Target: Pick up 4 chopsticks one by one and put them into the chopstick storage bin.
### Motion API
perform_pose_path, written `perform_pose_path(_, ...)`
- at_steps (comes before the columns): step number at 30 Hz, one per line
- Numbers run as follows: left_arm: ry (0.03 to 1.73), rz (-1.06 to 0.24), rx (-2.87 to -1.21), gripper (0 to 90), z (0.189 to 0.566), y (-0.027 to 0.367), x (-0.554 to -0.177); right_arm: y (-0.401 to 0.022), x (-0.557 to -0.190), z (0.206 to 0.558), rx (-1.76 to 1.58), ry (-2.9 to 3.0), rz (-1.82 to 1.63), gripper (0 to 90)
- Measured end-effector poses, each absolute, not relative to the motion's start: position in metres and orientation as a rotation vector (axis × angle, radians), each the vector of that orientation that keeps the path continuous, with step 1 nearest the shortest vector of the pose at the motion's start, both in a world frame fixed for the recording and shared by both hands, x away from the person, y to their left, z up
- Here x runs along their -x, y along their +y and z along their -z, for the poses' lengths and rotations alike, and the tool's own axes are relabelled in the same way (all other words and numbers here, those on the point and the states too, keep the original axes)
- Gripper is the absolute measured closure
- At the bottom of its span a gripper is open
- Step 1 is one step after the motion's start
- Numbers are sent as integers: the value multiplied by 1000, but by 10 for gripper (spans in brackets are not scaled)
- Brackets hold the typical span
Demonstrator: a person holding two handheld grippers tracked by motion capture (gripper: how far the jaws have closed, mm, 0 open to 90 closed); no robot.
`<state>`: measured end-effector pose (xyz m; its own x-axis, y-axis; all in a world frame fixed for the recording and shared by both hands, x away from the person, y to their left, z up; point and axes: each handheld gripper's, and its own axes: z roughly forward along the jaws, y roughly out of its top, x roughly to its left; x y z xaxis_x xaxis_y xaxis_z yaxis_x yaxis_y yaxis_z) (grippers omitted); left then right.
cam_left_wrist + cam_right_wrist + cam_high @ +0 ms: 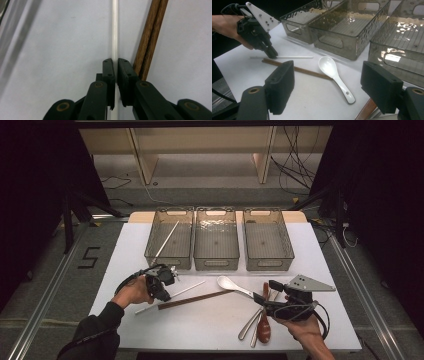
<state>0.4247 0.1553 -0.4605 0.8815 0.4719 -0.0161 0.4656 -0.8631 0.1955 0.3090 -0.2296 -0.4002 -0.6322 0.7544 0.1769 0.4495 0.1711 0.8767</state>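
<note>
The left gripper [115, 62] points down at the white table [62, 50] with its jaws drawn in narrow around a white chopstick [114, 30], the pads pressing it from both sides; the stick runs straight out ahead between the jaws and still lies flat on the table surface. Just beside the right-hand jaw, touching or nearly touching its outer edge, lies a pair of brown wooden chopsticks [150, 37], slanting away from the white one as they go ahead. In the right gripper view the same left gripper [272, 54] comes down on the white chopstick [294, 57] near one end, the brown pair [304, 70] just beside it. The right gripper [327, 85] is held level with its jaws wide apart and nothing between the pads; ahead of the gap lies a white ceramic spoon [332, 70], and beyond it stand three clear bins [352, 30] side by side
</note>
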Motion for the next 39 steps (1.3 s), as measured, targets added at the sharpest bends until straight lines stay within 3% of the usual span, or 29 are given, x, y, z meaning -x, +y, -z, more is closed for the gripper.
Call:
perform_pose_path(19, 695, -91, -2750, 840, 429, 161, -422, -230, -309, 400, -1151, 2153, -1448, 282)
perform_pose_path(39, 830, -130, -2517, 840, 397, 177, -430, -230, -309, 400, -1150, 2149, -1450, 281)
